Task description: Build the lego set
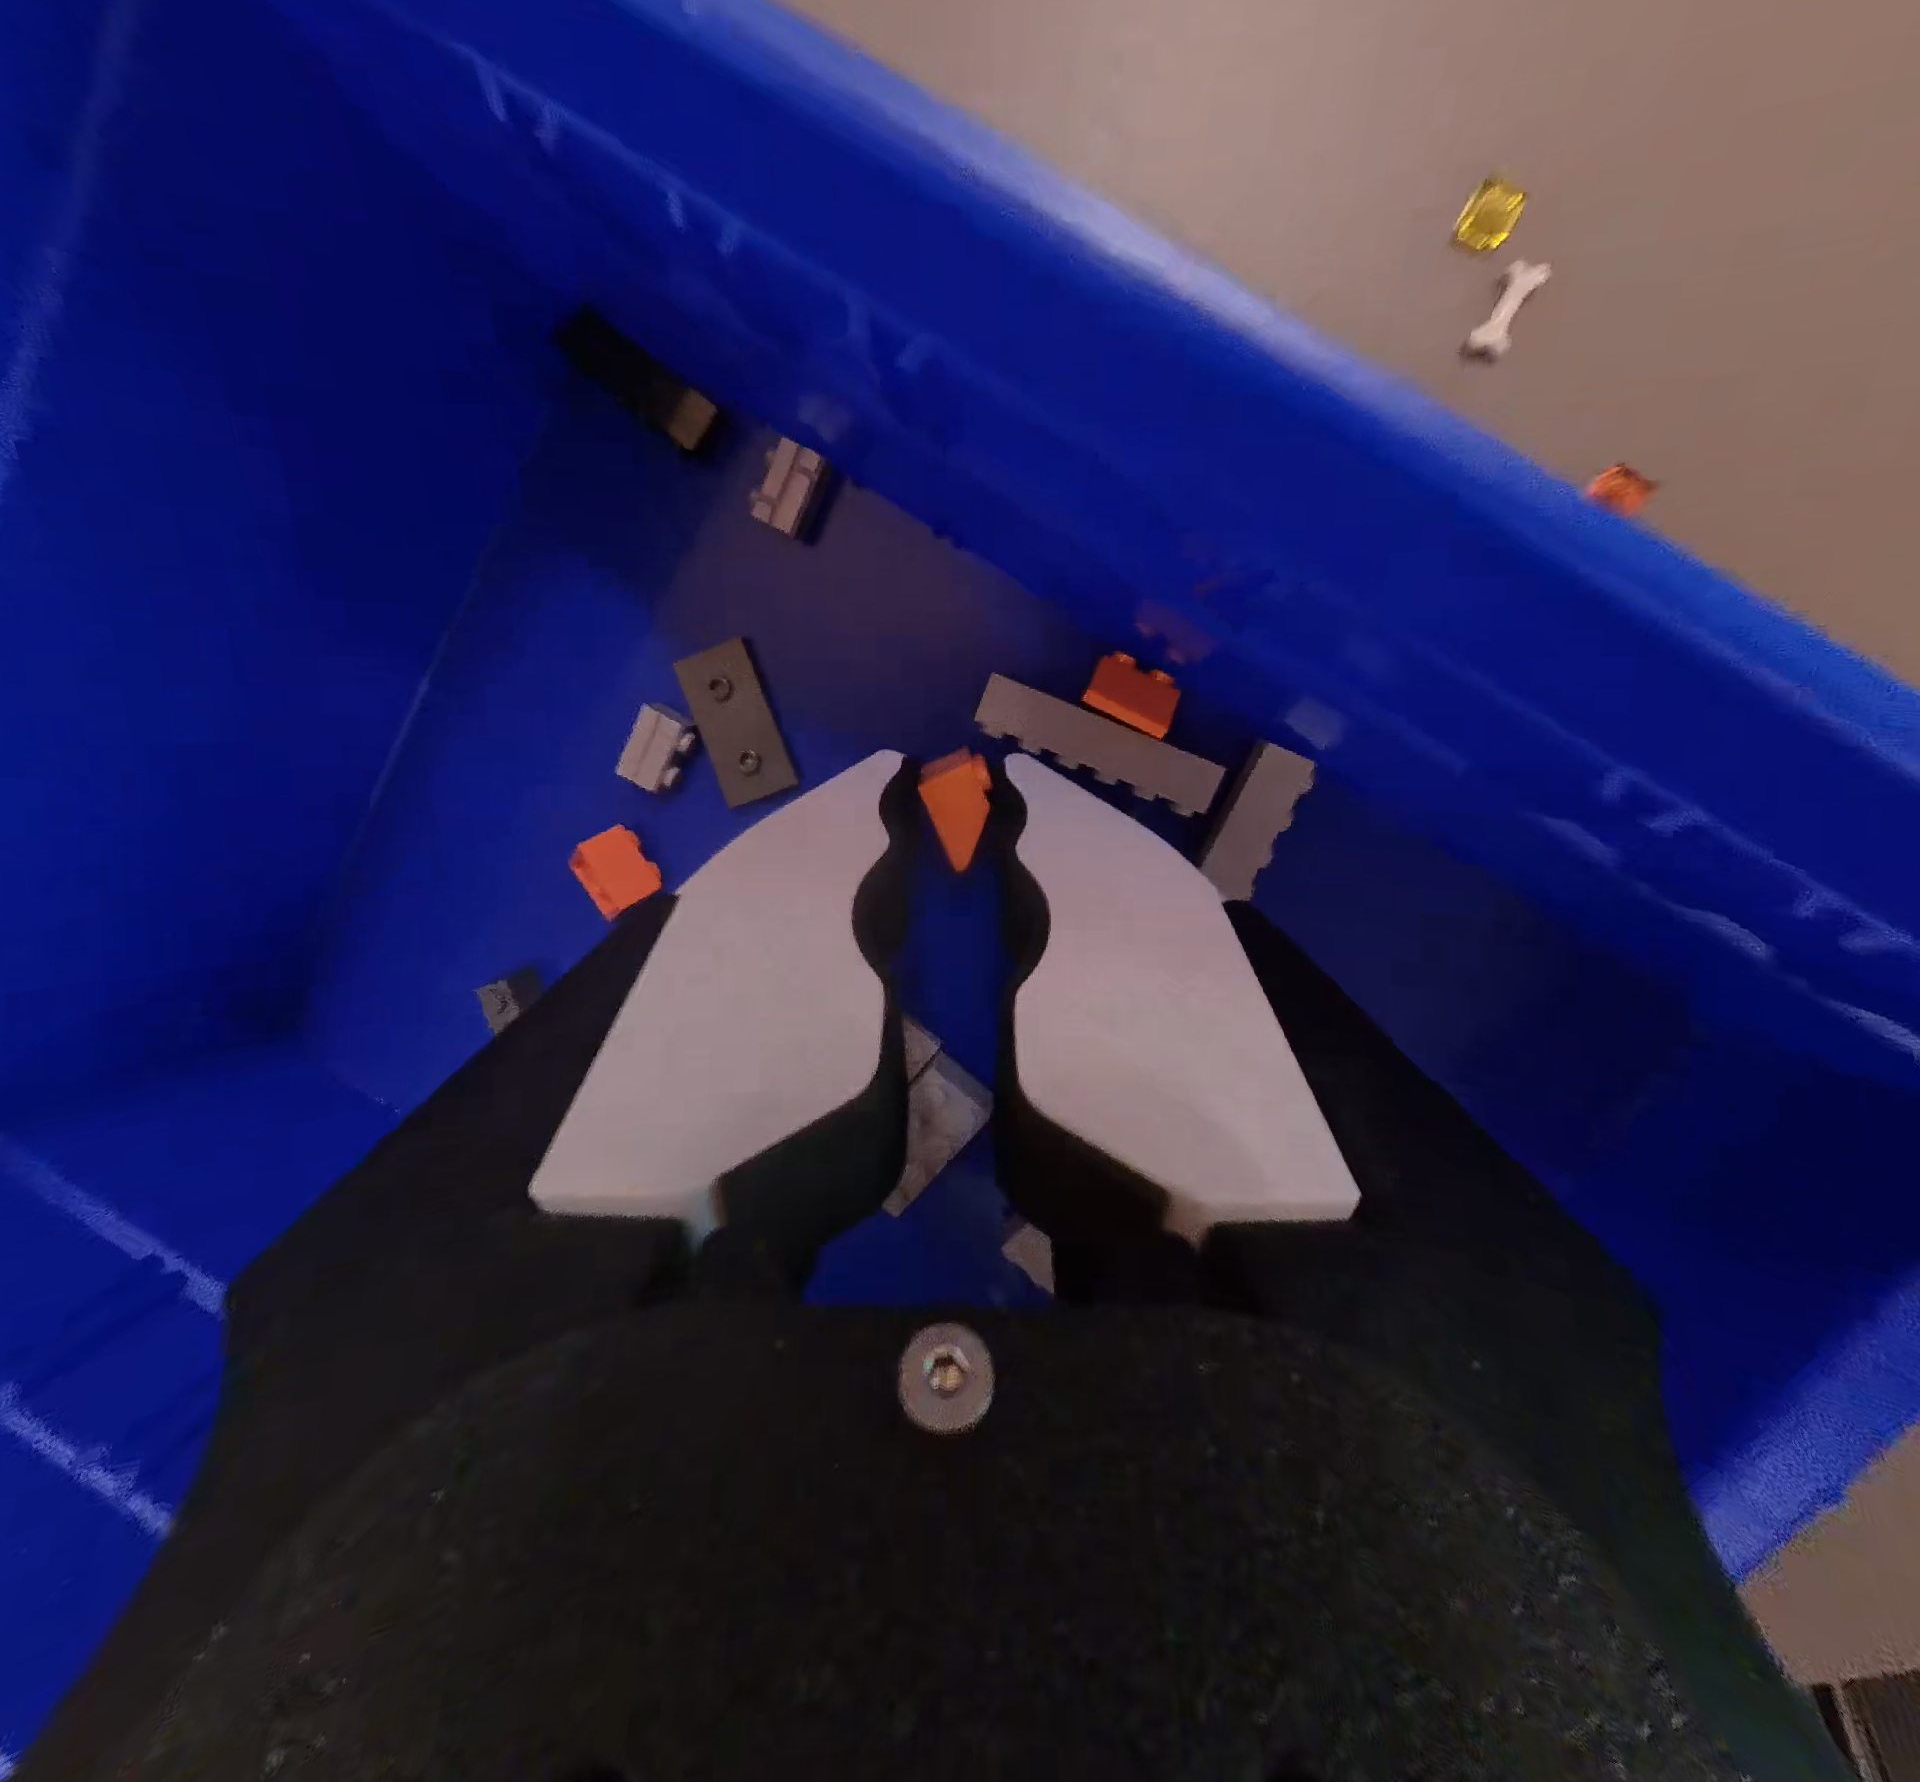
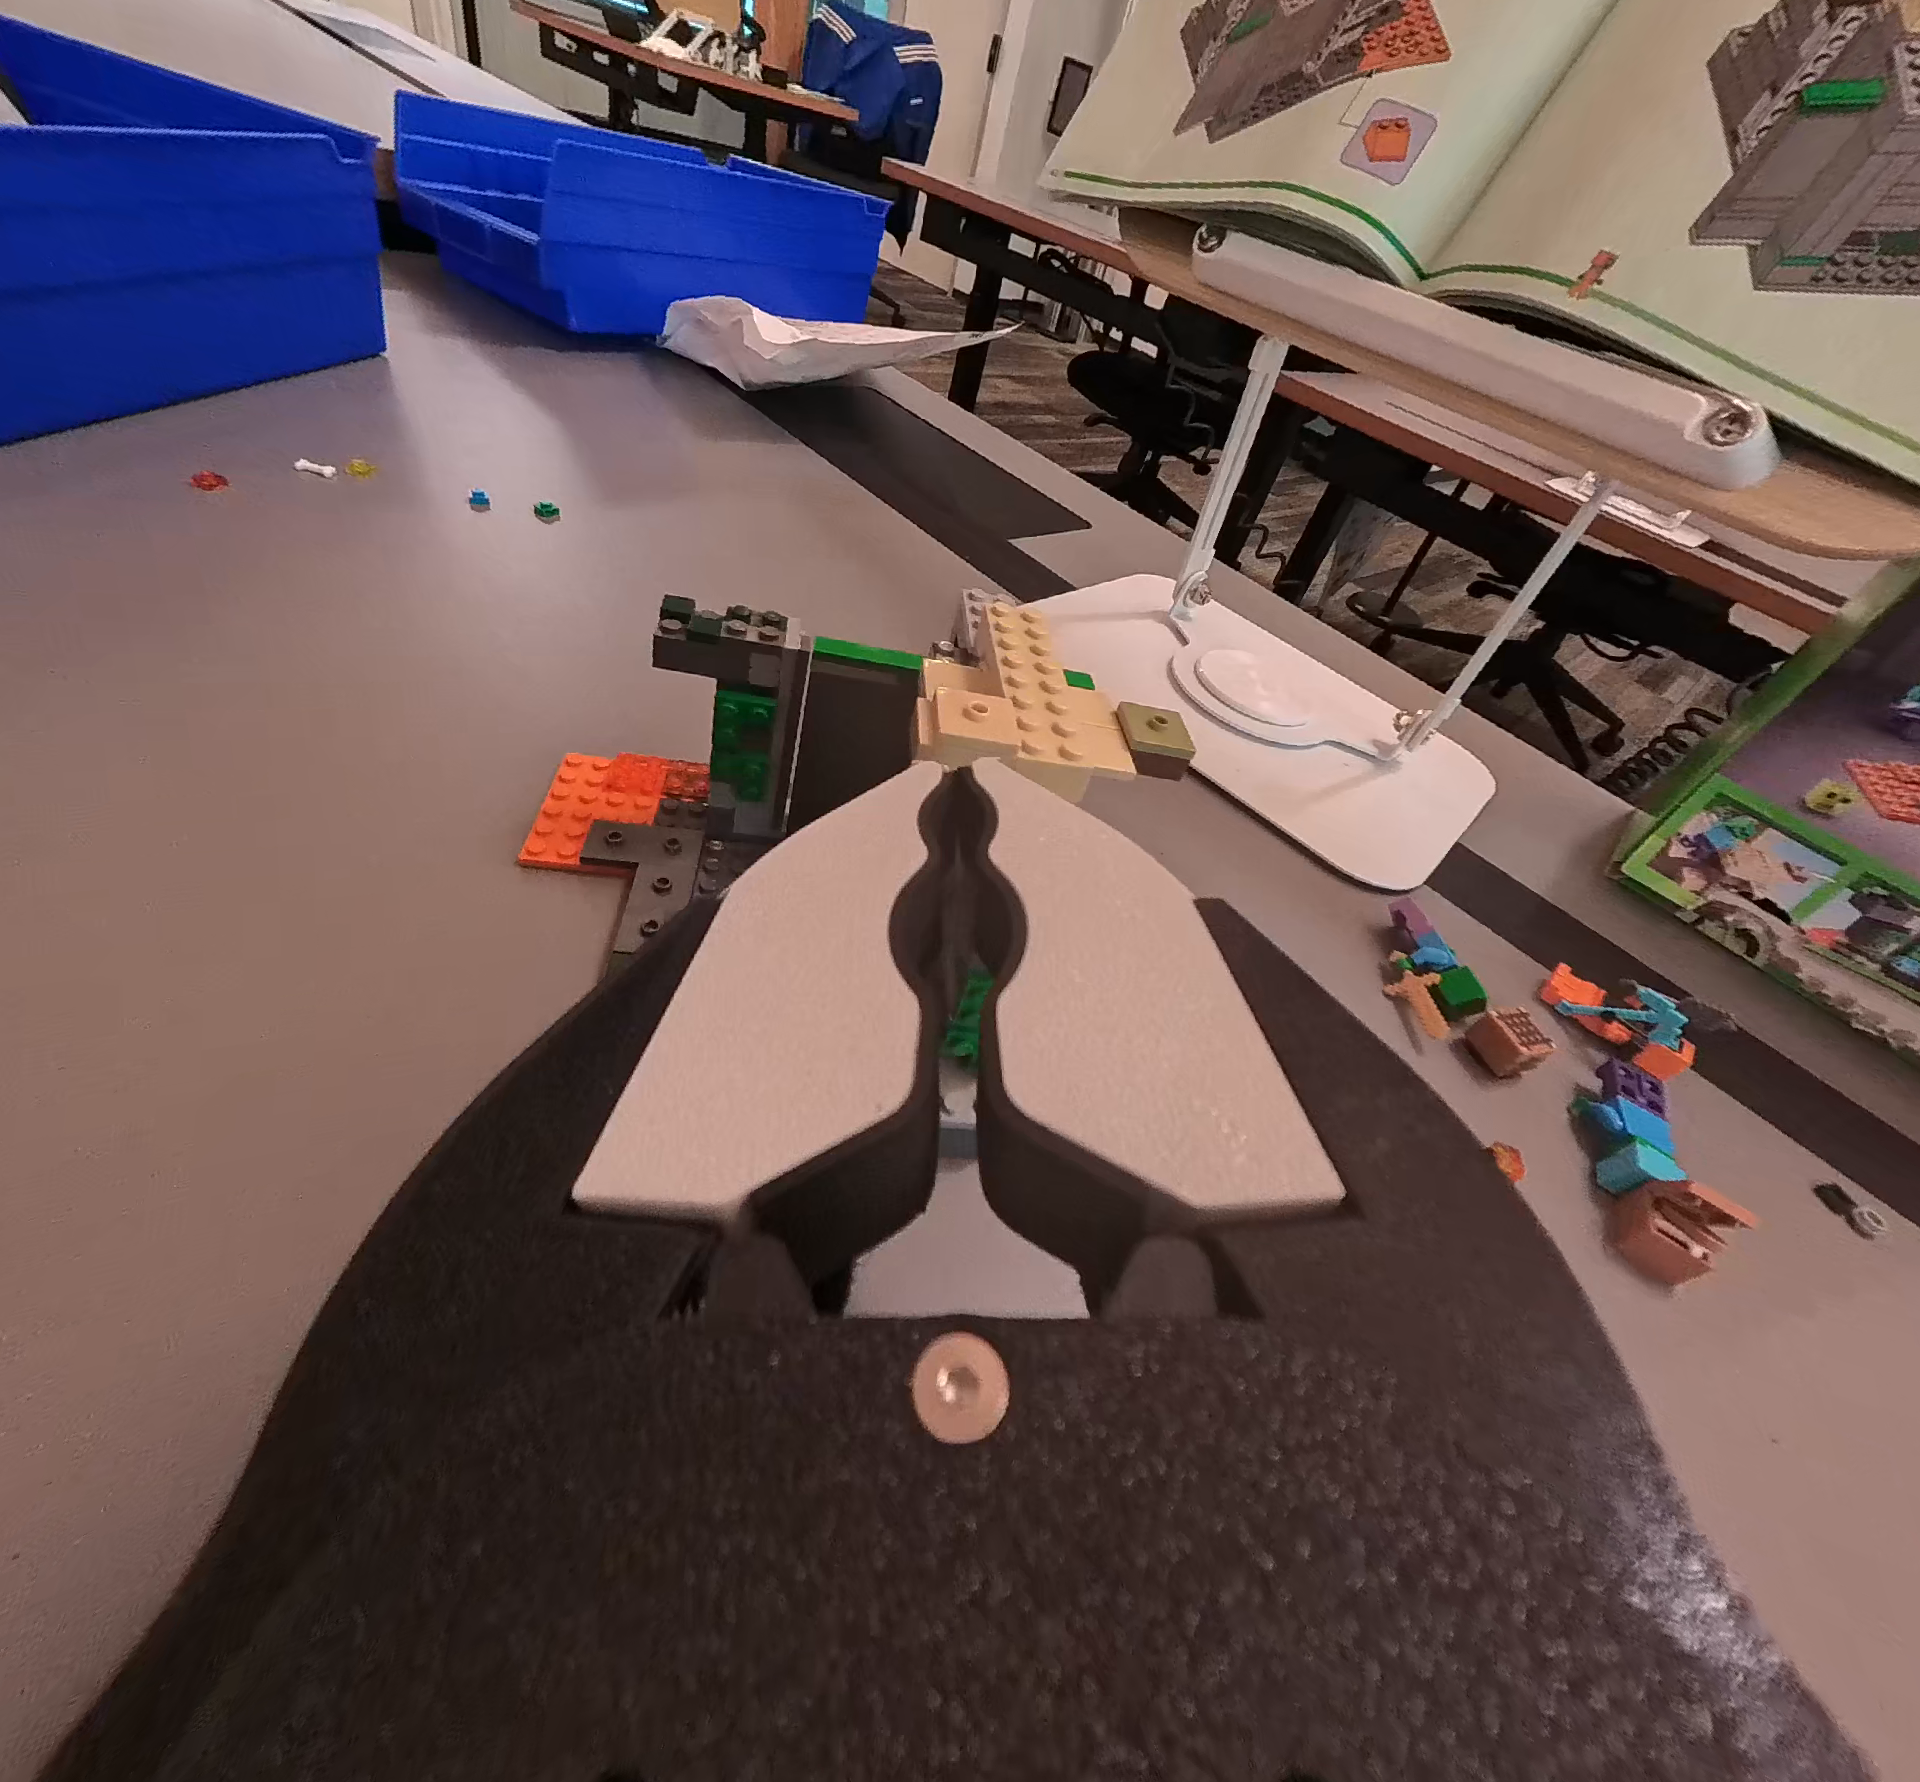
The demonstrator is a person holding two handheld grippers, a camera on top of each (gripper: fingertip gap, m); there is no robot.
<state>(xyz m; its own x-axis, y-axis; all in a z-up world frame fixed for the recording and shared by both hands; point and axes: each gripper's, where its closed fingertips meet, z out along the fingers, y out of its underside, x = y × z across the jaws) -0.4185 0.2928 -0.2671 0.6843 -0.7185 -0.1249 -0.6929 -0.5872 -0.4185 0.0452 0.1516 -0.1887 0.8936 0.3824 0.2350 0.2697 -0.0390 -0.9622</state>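
Orange is what sits between the fingertips of the left gripper (image 1: 953,776): one small orange brick (image 1: 956,810), pinched at the tips inside a blue bin (image 1: 312,382). Two more orange bricks lie on the bin floor, one ahead and right (image 1: 1130,693), one to the left (image 1: 615,870). Two long grey bricks (image 1: 1101,745) lie ahead right against the bin wall, which rises close on that side; the floor to the left has more bare room. Beyond the rim, four tiny pieces lie on the grey table (image 1: 1455,18).

The right gripper (image 2: 961,776) has its tips pressed together with nothing between them, just short of the partly built lego model (image 2: 831,724). Three blue bins (image 2: 187,278) stand far ahead left. Bare table lies to its left.
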